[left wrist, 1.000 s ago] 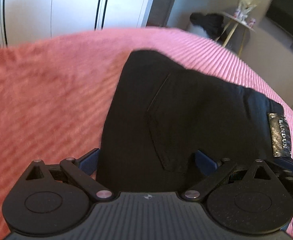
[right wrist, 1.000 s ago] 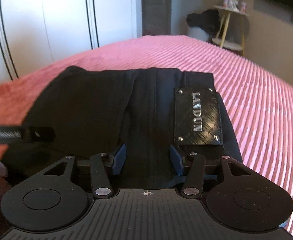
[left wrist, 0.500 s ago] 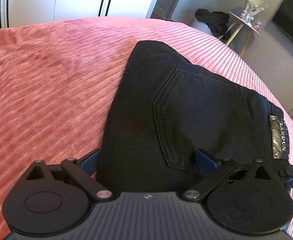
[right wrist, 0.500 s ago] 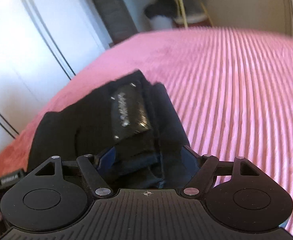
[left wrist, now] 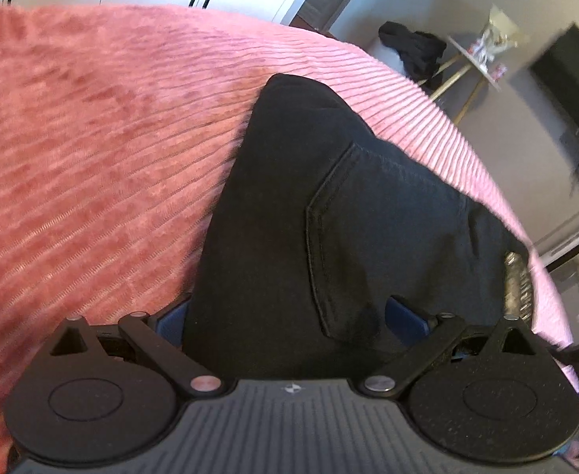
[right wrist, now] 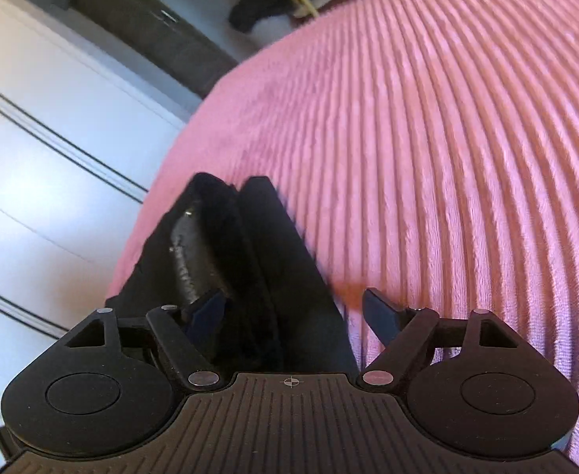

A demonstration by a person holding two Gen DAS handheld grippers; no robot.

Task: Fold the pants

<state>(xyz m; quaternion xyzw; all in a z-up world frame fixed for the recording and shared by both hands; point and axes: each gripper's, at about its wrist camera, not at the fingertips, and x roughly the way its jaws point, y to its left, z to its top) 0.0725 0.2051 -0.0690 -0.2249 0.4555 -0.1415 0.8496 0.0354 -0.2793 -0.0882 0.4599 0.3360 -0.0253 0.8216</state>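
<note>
Pants (left wrist: 289,217), black and folded into a compact bundle, lie on a pink ribbed blanket (left wrist: 92,158) that covers the bed. Behind the bed stands a white wardrobe (right wrist: 32,138) with thin dark lines on its doors, and beside it a dark door (right wrist: 151,31). Further in the room, in the left wrist view, a small table (left wrist: 475,59) with thin light legs carries some blurred things, a dark cloth (left wrist: 416,51) hangs near it, and a dark screen (left wrist: 570,79) is on the grey wall.

In the left wrist view the bundle is wide at the near end and narrows to a rounded corner at the far end, so its long axis runs away from the camera, a little toward the left. A back pocket (left wrist: 368,237) with stitched seam faces up, and a shiny patch (left wrist: 520,288) sits at the right edge, blurred.

The left gripper (left wrist: 289,316) has its fingers spread wide, one on each side of the near end of the bundle; the left finger is partly hidden by the cloth. The right gripper (right wrist: 293,312) is also spread; its left finger (right wrist: 206,312) lies against the patch (right wrist: 190,260), while the right finger is over the bare blanket (right wrist: 447,158), apart from the pants (right wrist: 281,276). In this view the bundle appears narrow and points away, tilted to the left.
</note>
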